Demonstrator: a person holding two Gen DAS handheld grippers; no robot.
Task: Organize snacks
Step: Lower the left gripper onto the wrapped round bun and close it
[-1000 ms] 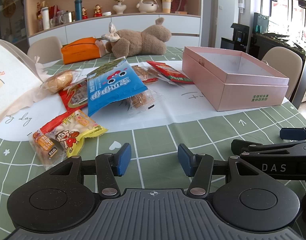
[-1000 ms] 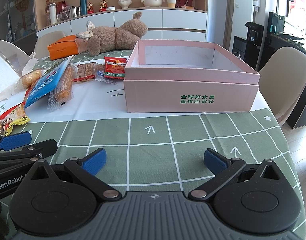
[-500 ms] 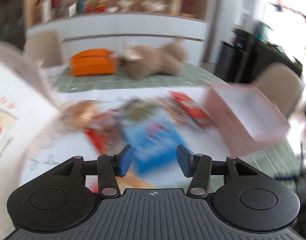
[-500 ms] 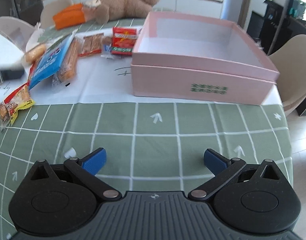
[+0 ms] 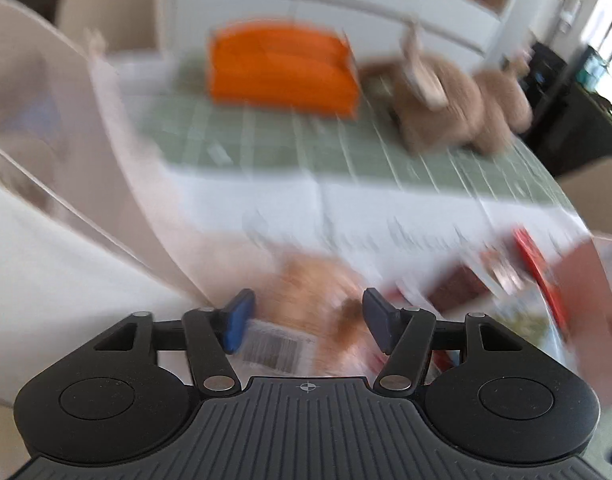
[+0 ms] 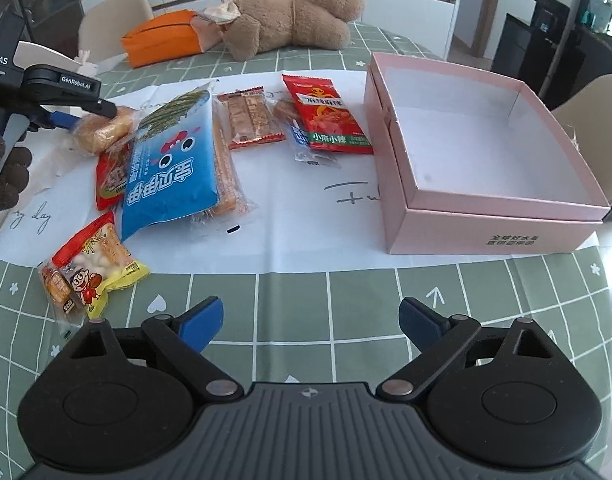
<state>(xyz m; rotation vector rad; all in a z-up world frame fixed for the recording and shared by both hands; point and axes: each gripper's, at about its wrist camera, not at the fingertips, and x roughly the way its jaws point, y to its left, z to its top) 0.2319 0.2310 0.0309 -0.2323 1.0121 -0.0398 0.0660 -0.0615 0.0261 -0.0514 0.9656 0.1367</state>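
Several snack packs lie on a white sheet (image 6: 290,220): a blue bag (image 6: 172,172), a red bag (image 6: 329,114), a yellow pack (image 6: 100,266) and a wrapped bread roll (image 6: 102,130). An empty pink box (image 6: 481,152) stands at the right. My left gripper (image 5: 304,322) is open and straddles the bread roll (image 5: 317,284) in a blurred view; it also shows in the right wrist view (image 6: 86,114) at the roll. My right gripper (image 6: 309,320) is open and empty above the green tablecloth, short of the snacks.
A brown plush bear (image 6: 294,20) and an orange pouch (image 6: 162,42) lie at the table's far side. A white bag (image 5: 46,200) stands at the left. Chairs stand around the table.
My left gripper has swung forward and left over the snacks to the bread roll. My right gripper has risen and tilted down, still open.
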